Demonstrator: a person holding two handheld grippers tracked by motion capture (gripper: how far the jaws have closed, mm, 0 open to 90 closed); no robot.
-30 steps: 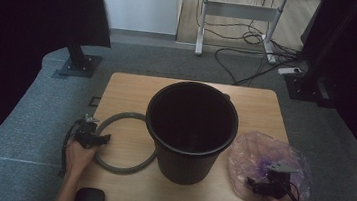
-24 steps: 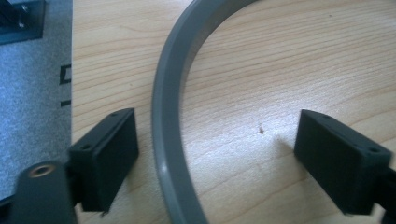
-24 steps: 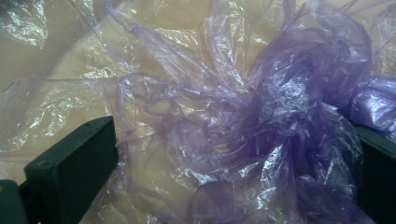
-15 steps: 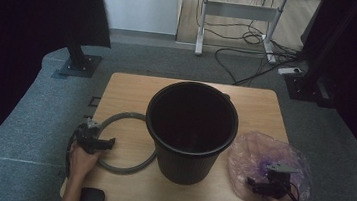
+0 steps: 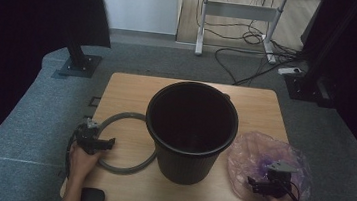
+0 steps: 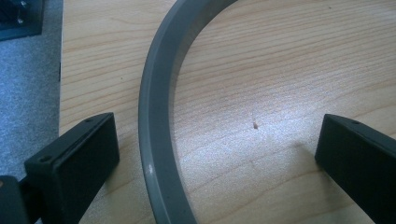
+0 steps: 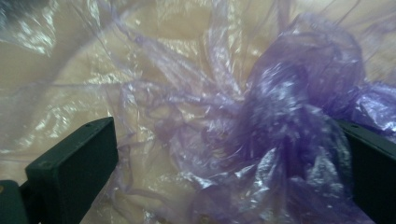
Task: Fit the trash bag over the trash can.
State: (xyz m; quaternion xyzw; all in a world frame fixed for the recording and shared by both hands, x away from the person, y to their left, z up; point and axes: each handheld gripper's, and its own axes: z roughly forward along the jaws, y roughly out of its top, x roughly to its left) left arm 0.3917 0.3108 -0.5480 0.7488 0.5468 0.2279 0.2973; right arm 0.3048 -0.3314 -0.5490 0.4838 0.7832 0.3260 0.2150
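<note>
A black bucket (image 5: 191, 132) stands upright in the middle of the wooden table (image 5: 132, 90). A grey ring (image 5: 124, 167) lies flat on the table to its left, partly tucked behind the bucket. My left gripper (image 5: 107, 145) is open at the ring's left arc; in the left gripper view the ring's band (image 6: 156, 116) runs between the two wide-apart jaws, close to the left one. A crumpled purple plastic bag (image 5: 266, 155) lies right of the bucket. My right gripper (image 5: 254, 185) is open over it, with the bag's bunched folds (image 7: 280, 126) between its jaws.
Grey carpet (image 5: 34, 115) surrounds the table. Black stand bases (image 5: 77, 64) sit on the floor at the far left and far right. Cables and a desk frame (image 5: 236, 11) lie beyond the table's far edge. Bare wood shows behind the bucket.
My left gripper has slid right and slightly toward me along the table, so its jaws now straddle the ring's left arc. The right gripper has stayed on the bag.
</note>
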